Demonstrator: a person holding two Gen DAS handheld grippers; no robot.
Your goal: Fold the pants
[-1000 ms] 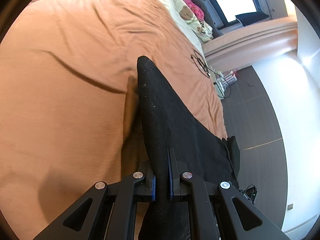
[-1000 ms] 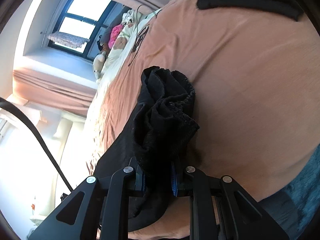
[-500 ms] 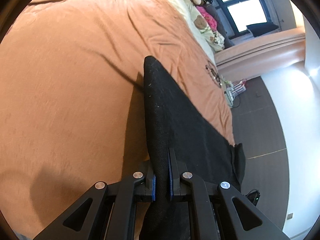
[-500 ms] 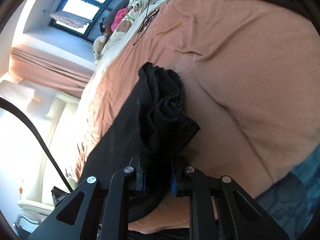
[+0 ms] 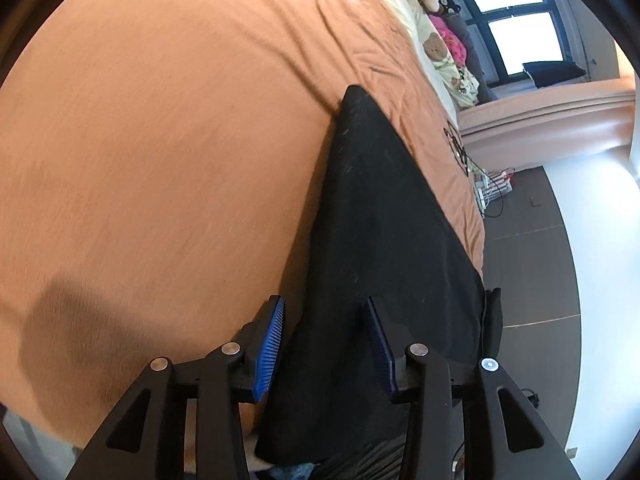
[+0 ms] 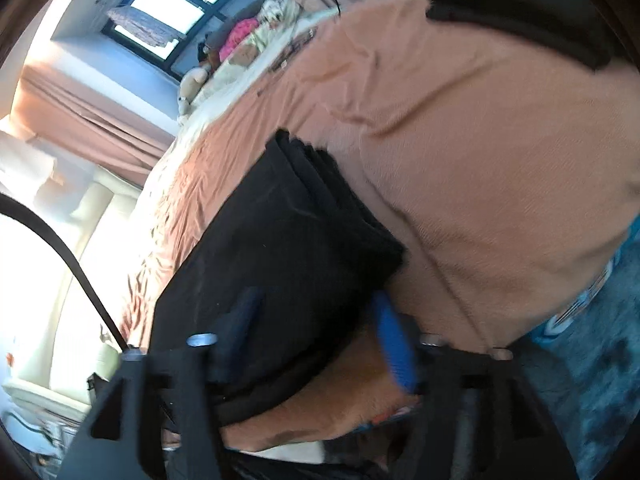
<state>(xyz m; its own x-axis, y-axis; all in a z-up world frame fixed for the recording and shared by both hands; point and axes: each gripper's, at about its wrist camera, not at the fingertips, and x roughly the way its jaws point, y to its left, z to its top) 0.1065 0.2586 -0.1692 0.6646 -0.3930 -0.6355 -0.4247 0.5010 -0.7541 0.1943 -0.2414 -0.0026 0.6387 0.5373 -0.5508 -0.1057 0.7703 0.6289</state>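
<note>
The left claw [image 5: 324,344] and right claw [image 6: 316,332] have just been opening, their blue pads now standing clear of the black pants [image 5: 384,240], which are lying flat along the edge of the bed [image 5: 160,140]. No readable writing is showing.

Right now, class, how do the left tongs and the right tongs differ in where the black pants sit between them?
The pants fill the gap of the left tongs as one flat layer. At the right tongs the pants lie stacked, leaning toward one pad, orange bedspread by the other. Both have just been opening, pads clear.
</note>
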